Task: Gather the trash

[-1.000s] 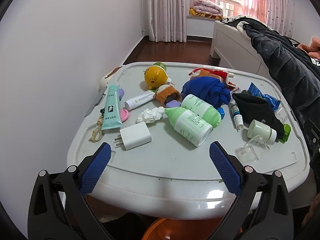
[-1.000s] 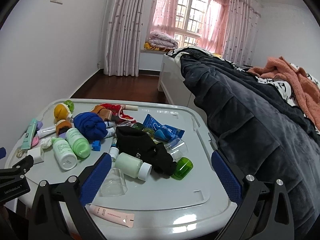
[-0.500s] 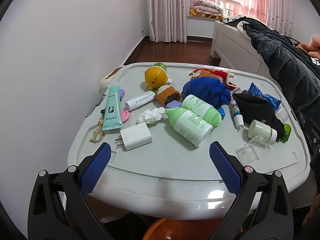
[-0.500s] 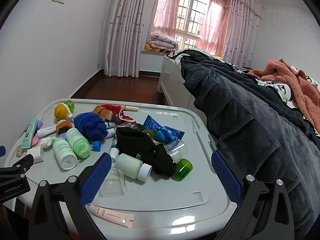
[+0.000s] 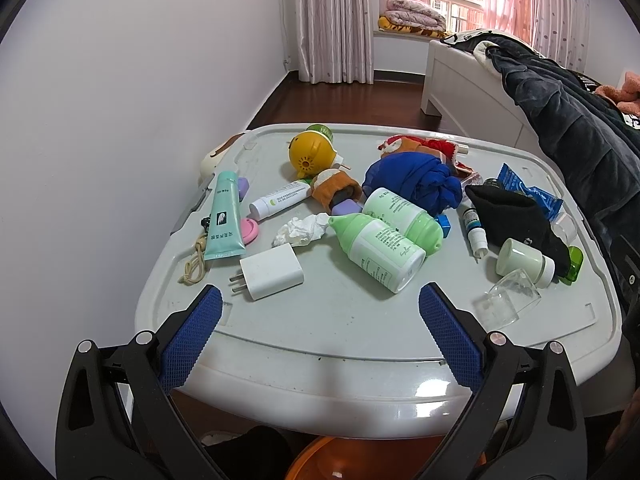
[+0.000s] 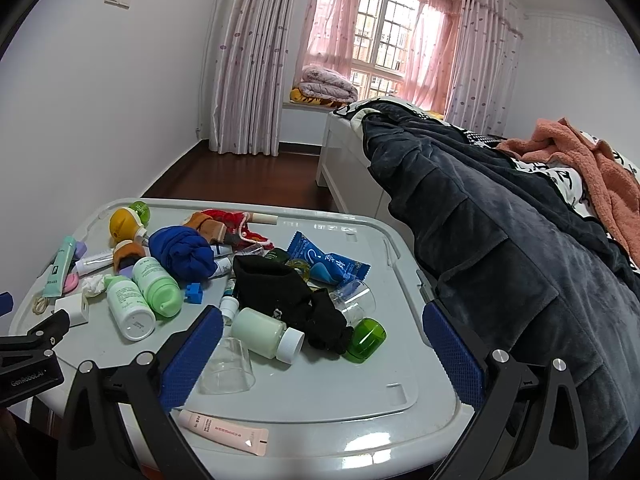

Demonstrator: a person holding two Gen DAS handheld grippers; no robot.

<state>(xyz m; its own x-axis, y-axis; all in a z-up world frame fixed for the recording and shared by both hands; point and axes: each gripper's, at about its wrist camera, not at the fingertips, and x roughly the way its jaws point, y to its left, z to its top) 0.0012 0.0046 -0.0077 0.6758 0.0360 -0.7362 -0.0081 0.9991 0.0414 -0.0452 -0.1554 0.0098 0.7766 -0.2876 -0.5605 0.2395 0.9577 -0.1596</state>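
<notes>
A crumpled white tissue (image 5: 301, 230) lies on the grey table lid (image 5: 352, 320) between a white charger (image 5: 272, 271) and two green-capped bottles (image 5: 380, 250); it also shows in the right wrist view (image 6: 93, 285). A blue wrapper (image 6: 326, 261) lies at the far right side, also seen in the left wrist view (image 5: 530, 192). My left gripper (image 5: 320, 332) is open and empty at the table's near edge. My right gripper (image 6: 320, 354) is open and empty over the near right part, above a clear cup (image 6: 228, 366).
The lid also holds a teal tube (image 5: 224, 216), a yellow toy (image 5: 311, 153), blue cloth (image 5: 412, 179), black cloth (image 6: 288, 300), a pale green jar (image 6: 266, 334), a green cap (image 6: 365, 340) and a pink tube (image 6: 224, 431). A bed with dark bedding (image 6: 500, 240) stands right; an orange bin (image 5: 320, 460) sits below.
Both grippers stay open. The right wrist view has tilted up and drawn back slightly; the left view is almost unchanged.
</notes>
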